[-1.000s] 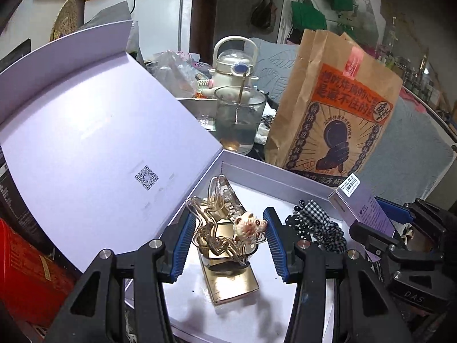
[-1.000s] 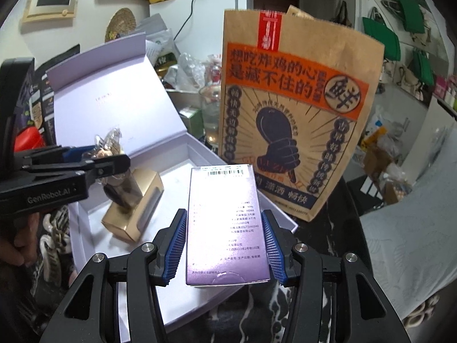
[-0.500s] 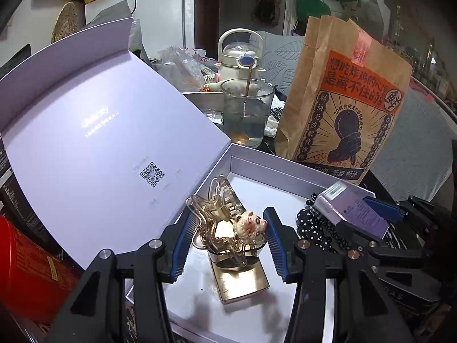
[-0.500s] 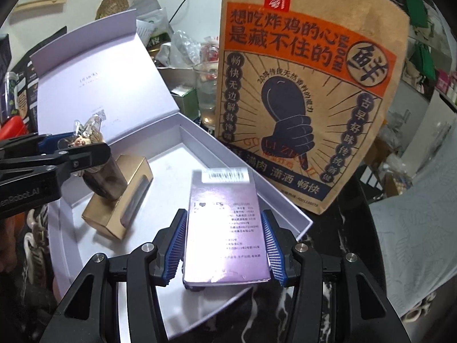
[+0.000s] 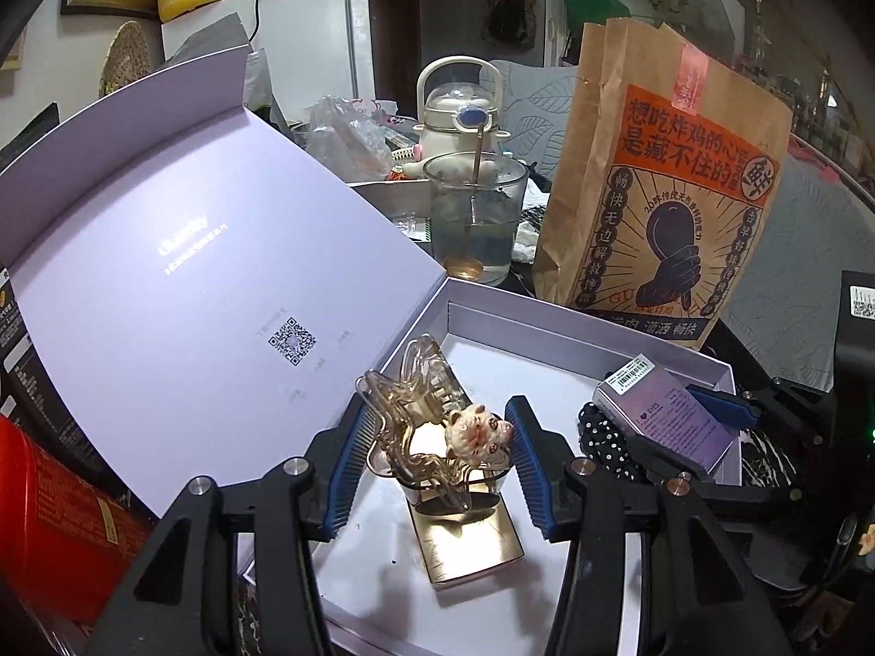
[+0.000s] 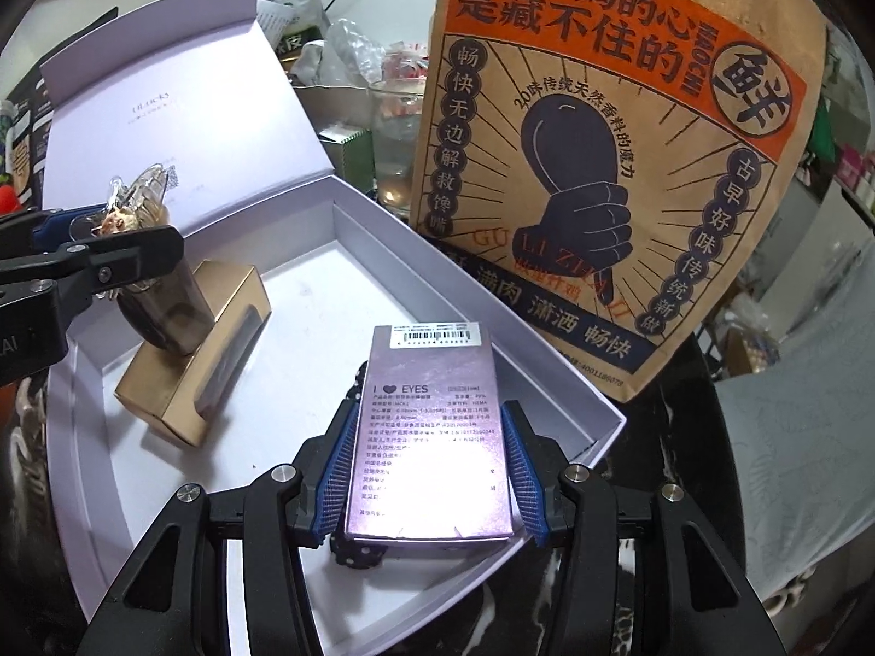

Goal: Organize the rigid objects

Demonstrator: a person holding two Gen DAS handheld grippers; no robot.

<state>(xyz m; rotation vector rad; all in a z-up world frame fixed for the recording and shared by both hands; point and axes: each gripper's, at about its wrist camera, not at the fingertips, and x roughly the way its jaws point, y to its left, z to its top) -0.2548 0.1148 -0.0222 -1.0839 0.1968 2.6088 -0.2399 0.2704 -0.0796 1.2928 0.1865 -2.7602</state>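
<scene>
Left wrist view: the left gripper (image 5: 435,445) is hovering over the open white box (image 5: 552,322). Its jaws are opening, with a clear hair claw (image 5: 418,421) bearing a small animal figure between them; whether the pads are pressing on it, I cannot tell. The claw is sitting above a gold carton (image 5: 465,536) lying on the box floor. At the box's right side, a black polka-dot scrunchie (image 5: 604,445) is lying inside.

Right wrist view: the right gripper (image 6: 426,473) is clamping a lilac carton (image 6: 429,426) by its long sides, jaws part open around it. The carton is hanging low over the box (image 6: 465,273), near its front-right corner, with something dark just under it.

Judgement: gold carton and scrunchie are already stowed; claw and lilac carton are both being set in. Release of each is remaining.
</scene>
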